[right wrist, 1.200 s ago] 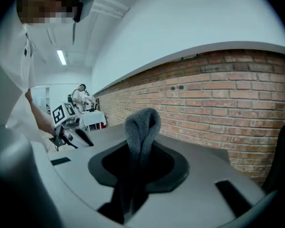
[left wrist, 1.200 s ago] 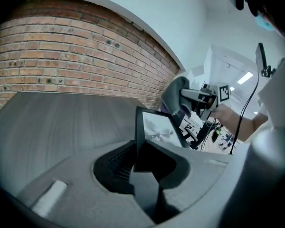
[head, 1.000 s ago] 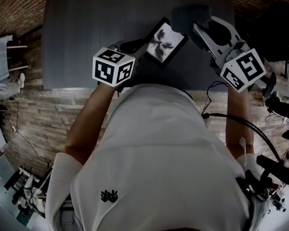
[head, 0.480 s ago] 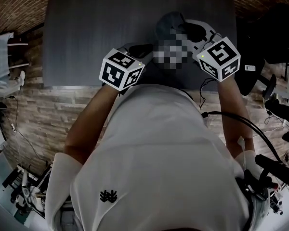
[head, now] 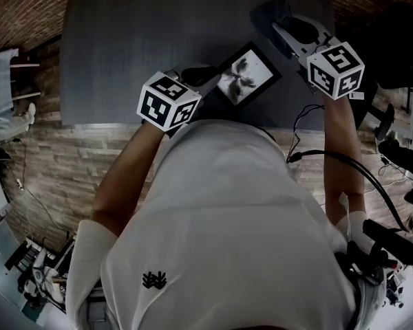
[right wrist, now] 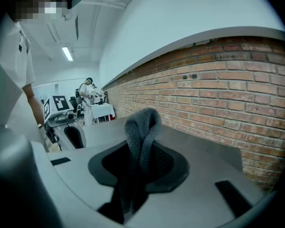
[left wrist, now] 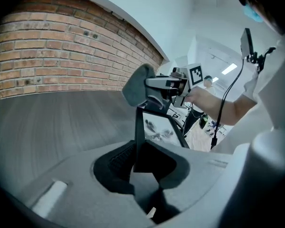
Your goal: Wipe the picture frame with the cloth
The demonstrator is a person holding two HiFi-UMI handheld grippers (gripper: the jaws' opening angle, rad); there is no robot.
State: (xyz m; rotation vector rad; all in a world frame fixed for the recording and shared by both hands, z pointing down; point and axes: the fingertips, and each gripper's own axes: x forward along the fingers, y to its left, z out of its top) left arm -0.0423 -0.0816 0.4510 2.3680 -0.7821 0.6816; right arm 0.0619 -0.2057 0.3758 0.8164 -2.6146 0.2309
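Note:
A black picture frame (head: 246, 74) with a pale flower print is held tilted above the near edge of the dark table (head: 124, 47). My left gripper (head: 205, 74) is shut on the frame's left edge. In the left gripper view the frame (left wrist: 156, 129) stands edge-on between the jaws of my left gripper (left wrist: 145, 160). My right gripper (head: 279, 20) is up and to the right of the frame, shut on a bunched grey cloth (head: 270, 11). The cloth is off the glass. In the right gripper view the cloth (right wrist: 141, 129) stands up between the jaws of my right gripper (right wrist: 137, 160).
A brick wall (right wrist: 218, 84) runs along the table's far side. Black equipment (head: 392, 40) and cables (head: 344, 170) crowd the right. The table's near edge (head: 124, 124) lies just in front of the person's body.
The right gripper carried the cloth in over the frame's face, then back out to the upper right. The left gripper still grips the frame, which has shifted slightly right.

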